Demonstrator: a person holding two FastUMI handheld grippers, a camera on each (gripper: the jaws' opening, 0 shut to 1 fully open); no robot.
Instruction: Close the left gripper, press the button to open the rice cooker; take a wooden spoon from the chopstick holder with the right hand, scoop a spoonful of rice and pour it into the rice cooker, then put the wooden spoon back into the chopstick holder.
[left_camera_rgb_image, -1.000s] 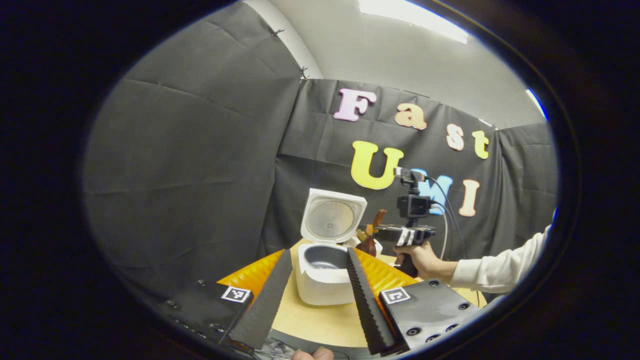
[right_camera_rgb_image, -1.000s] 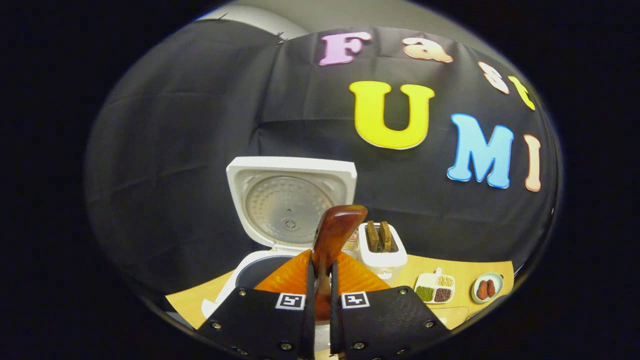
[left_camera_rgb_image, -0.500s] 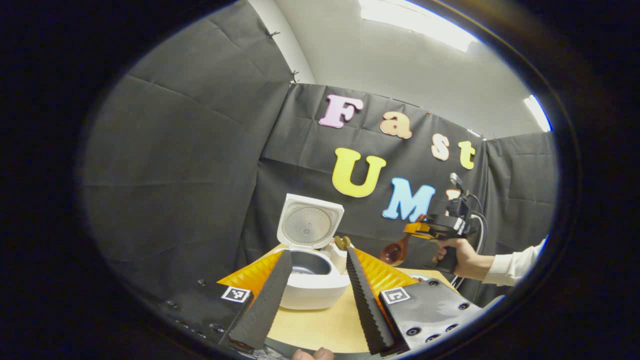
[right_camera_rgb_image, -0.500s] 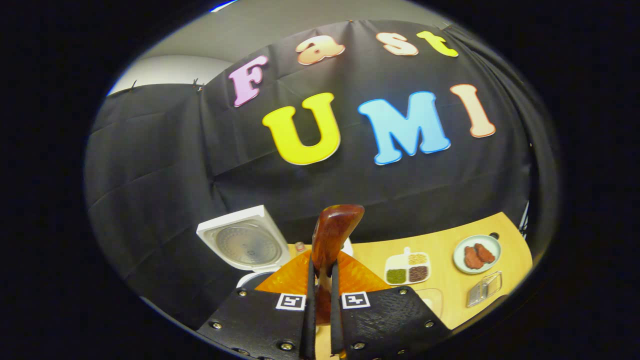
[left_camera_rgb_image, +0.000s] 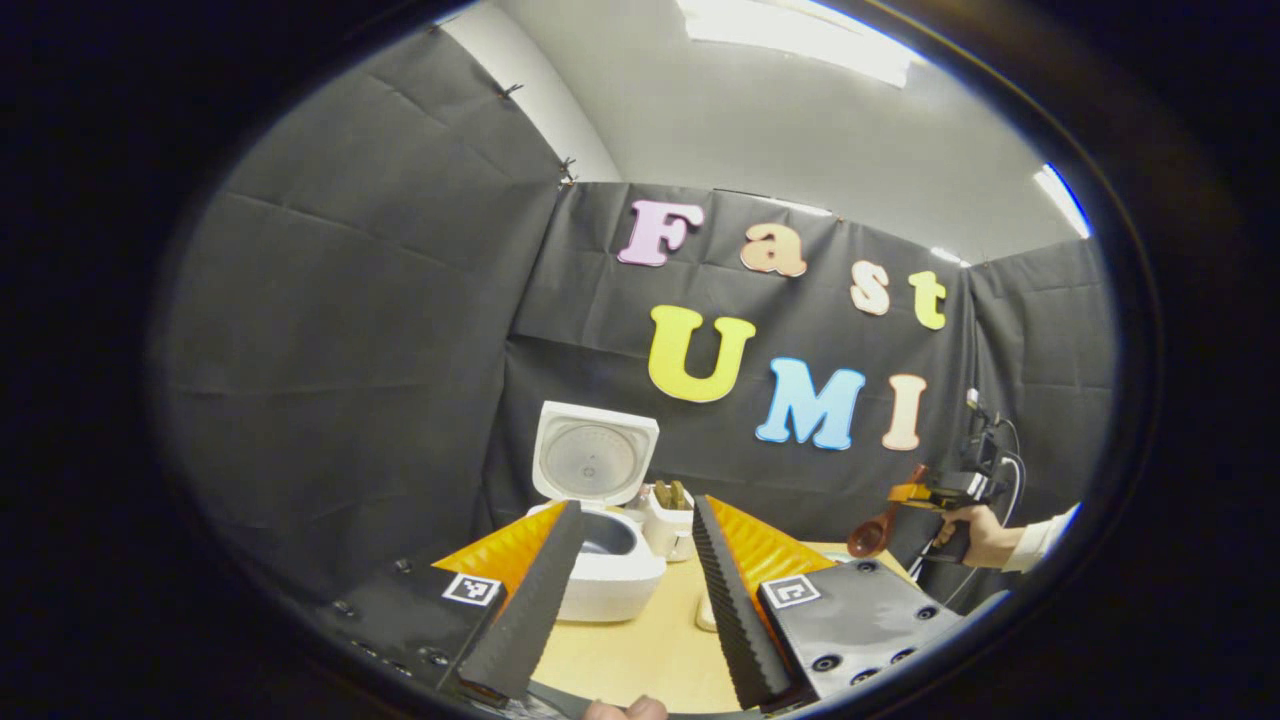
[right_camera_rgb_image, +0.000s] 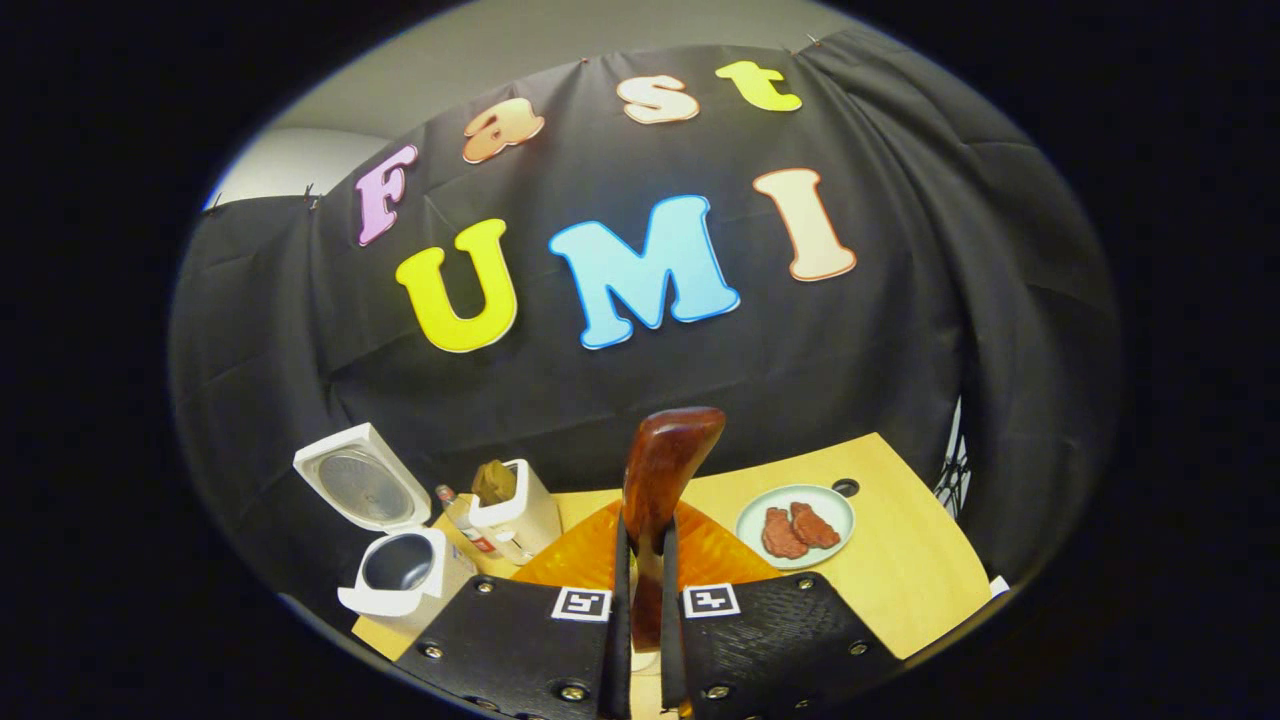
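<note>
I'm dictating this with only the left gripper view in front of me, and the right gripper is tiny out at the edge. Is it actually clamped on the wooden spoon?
Observer: Yes. In the right gripper view both fingers of the right gripper press on the wooden spoon, which stands up between them.
Operator: What's on the table past it?
Observer: A plate with two reddish-brown pieces of food.
Operator: Anything near the chopstick holder?
Observer: A small bottle stands between the rice cooker and the chopstick holder.
</note>
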